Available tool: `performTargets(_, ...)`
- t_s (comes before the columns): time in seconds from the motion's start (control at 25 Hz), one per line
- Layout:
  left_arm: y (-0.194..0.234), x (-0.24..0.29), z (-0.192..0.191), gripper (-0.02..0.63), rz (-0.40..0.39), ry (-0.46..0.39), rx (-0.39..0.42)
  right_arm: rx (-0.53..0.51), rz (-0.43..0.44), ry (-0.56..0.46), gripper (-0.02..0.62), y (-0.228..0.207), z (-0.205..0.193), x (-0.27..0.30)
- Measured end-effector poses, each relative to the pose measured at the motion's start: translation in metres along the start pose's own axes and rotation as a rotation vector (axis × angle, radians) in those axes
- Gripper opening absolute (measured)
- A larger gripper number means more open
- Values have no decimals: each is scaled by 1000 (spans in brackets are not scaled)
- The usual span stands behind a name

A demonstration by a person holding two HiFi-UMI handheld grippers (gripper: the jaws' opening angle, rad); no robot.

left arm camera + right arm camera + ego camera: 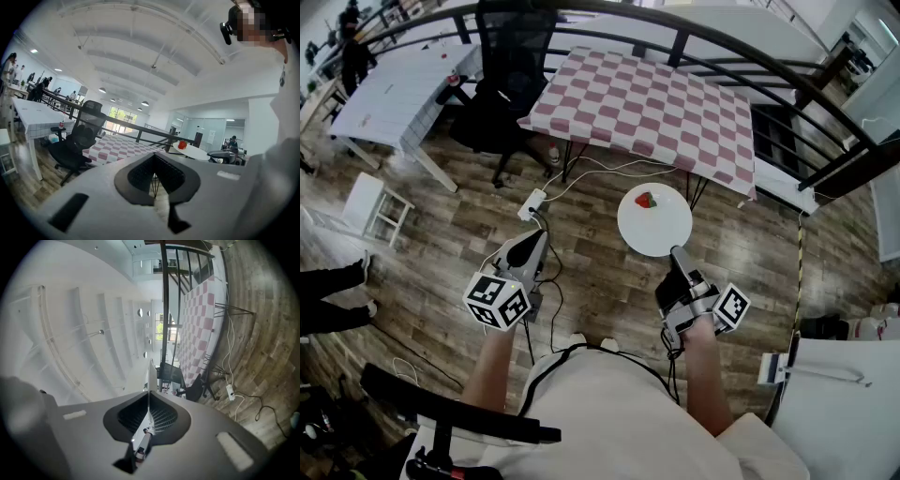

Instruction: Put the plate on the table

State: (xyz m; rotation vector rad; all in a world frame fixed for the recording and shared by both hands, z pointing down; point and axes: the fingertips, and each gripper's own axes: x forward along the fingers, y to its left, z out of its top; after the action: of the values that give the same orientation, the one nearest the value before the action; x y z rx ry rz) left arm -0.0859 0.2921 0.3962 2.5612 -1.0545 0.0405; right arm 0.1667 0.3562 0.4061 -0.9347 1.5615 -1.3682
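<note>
R tongs (676, 250): clamped on plate (661, 232) rim, held level so red food (646, 200) won't slide.
L tongs (534, 240): closed, empty.
Bench (647, 103): ahead, not reached.

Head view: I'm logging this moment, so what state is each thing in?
Plate: held by its near rim above the floor, not yet set down.
Red food: resting on the plate.
Right hand-held gripper: shut on the plate's rim.
Left hand-held gripper: shut, nothing between its jaws.
Checkered table: covered by its cloth.
</note>
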Motion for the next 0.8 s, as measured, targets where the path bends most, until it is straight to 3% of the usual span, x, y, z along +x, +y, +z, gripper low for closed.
performTargets(0.8,-44,-51,-1,6,22,-46,27,-37,62,107,20,24,-50,-26)
